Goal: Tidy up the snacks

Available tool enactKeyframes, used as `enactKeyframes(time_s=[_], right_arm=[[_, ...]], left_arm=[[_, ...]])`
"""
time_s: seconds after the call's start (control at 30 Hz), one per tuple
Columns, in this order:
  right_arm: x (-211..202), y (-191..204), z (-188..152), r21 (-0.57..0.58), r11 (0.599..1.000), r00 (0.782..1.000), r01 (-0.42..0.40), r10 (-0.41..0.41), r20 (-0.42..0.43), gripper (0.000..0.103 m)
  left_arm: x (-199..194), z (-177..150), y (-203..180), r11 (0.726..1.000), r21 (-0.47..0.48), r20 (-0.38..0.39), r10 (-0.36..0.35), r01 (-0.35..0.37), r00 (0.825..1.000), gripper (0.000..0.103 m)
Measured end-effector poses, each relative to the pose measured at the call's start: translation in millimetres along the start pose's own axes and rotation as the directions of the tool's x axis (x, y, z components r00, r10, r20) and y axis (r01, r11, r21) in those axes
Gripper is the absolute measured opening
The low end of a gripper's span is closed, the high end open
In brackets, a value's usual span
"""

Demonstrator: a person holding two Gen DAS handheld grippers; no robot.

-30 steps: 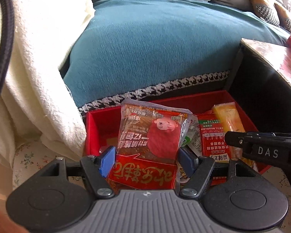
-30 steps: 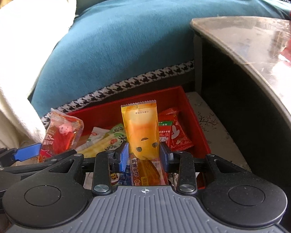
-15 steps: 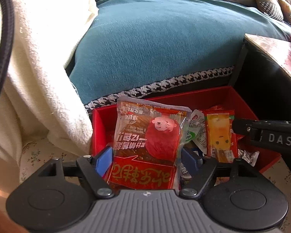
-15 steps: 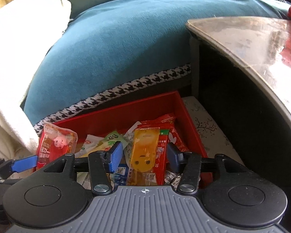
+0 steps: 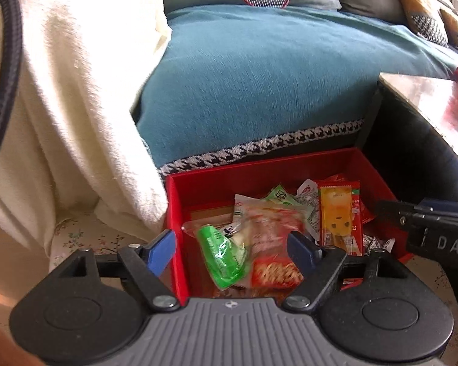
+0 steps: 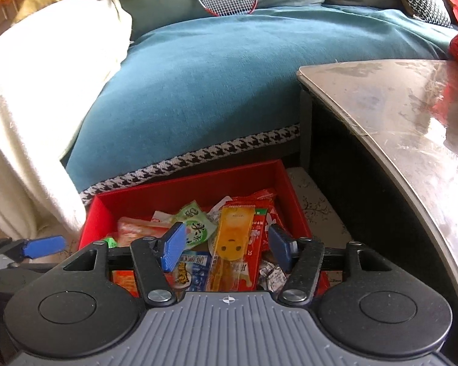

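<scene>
1. Left wrist view: the left gripper [image 5: 230, 248] is seen with its blue fingers [image 5: 160, 251] spread wide and nothing clamped between them. Below them, inside the red box [image 5: 175, 210], a red packet [image 5: 271, 244] lies blurred, so its print cannot be read and its outline is hard to trace. A green packet [image 5: 221, 251] is laid beside it, its long axis slanting from upper left to lower right. The near wall of the box is hidden by the gripper body.

2. In the same view, a yellow packet [image 5: 336, 216] is seen flat on the snack pile at the right of the box, its long axis running from the far wall toward the camera. The right gripper [image 5: 424, 225] is cut off by the right edge, and its state cannot be told here.

3. Right wrist view: the right gripper [image 6: 224, 247] is shown released, with its fingers [image 6: 172, 245] held apart on either side of the yellow packet [image 6: 232, 241] without touching it. The packet's near end is covered by the gripper body; its sealed end points toward the sofa [image 6: 216, 88]. The box [image 6: 192, 186] stands on the floor between the sofa and a table [image 6: 390, 97], whose far side is cut off.

4. Only one blue finger [image 6: 42, 245] of the left gripper is visible at the left edge.
</scene>
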State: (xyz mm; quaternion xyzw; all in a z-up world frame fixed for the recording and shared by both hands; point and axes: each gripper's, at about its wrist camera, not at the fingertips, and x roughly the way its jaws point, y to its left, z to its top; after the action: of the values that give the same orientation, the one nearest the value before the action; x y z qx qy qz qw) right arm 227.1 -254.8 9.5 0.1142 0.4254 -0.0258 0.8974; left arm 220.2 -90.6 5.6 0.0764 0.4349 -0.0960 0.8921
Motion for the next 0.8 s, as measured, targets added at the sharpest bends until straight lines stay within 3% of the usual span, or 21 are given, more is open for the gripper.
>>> enactKeyframes(time_s=[0.8], right_arm=[[-51, 12, -63, 0.018, 1.000, 0.999, 0.002, -0.001, -0.044, 0.073]], left_arm=[[-51, -56, 22, 0.998, -0.055, -0.006, -0.020, 0.020, 1.000, 0.074]])
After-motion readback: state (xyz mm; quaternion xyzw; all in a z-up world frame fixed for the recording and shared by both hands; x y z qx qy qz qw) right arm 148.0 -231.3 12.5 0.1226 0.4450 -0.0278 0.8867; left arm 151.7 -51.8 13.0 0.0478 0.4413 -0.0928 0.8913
